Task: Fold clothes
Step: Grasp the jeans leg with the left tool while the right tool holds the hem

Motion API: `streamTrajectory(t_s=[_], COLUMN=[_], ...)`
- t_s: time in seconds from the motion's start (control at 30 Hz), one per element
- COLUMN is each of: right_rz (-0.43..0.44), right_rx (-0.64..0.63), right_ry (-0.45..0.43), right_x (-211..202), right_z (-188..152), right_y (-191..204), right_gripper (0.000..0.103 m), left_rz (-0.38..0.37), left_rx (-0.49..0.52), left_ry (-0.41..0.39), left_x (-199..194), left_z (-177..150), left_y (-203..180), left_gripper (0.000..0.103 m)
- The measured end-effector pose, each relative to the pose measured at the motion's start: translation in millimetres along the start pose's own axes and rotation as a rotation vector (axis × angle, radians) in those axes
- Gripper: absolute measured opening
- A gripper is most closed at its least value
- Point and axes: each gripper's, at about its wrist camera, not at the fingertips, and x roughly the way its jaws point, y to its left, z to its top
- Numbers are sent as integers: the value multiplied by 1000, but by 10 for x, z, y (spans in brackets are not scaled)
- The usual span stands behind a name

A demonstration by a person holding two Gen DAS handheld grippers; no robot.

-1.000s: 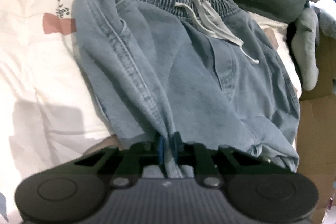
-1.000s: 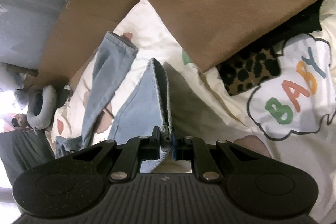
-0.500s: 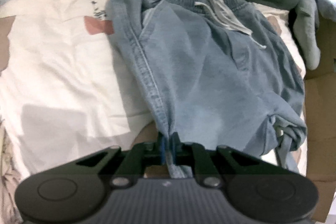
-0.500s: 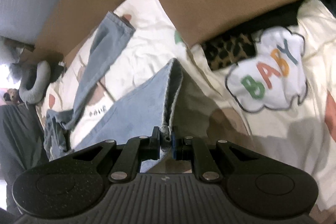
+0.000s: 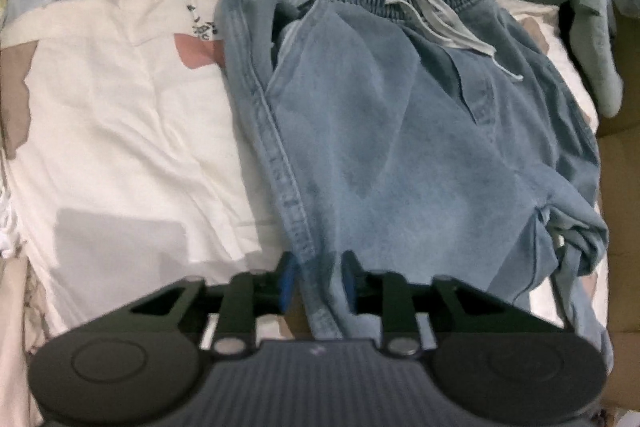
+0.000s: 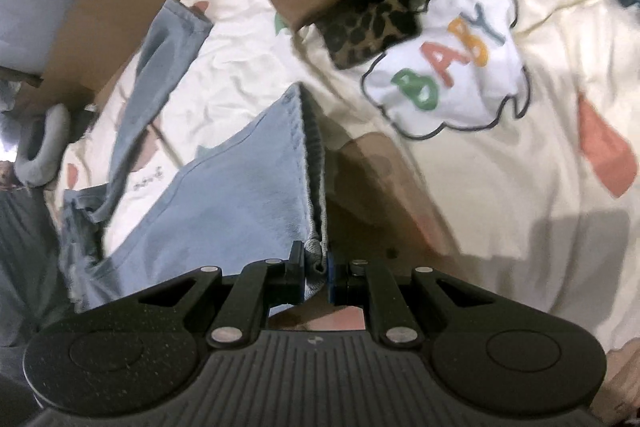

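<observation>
On the cream printed bedsheet (image 5: 120, 131) lie light-blue jeans (image 5: 400, 147) (drawstring waist), the left gripper (image 5: 318, 281) just opened around their side seam, the right gripper (image 6: 316, 269) clamping a hem.

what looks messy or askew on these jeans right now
The jeans are not flat. Fabric is bunched in a twisted knot at the crotch, one leg trails off crooked toward the cardboard, and the drawstring lies loose across the front. Nothing looks torn or spilled.
</observation>
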Motion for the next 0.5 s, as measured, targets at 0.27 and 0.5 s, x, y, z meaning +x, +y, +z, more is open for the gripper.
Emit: streamTrajectory(t_s=[0.27, 0.5], right_rz=[-60, -56], right_rx=[1, -14], right_ry=[10, -10], right_x=[23, -147], right_z=[-108, -93], right_y=[25, 109], right_gripper=[8, 8], left_rz=[-21, -50], left_rx=[-53, -60], left_ry=[24, -24], left_x=[272, 357], left_z=[-182, -241], left_y=[178, 112], left_gripper=[32, 38])
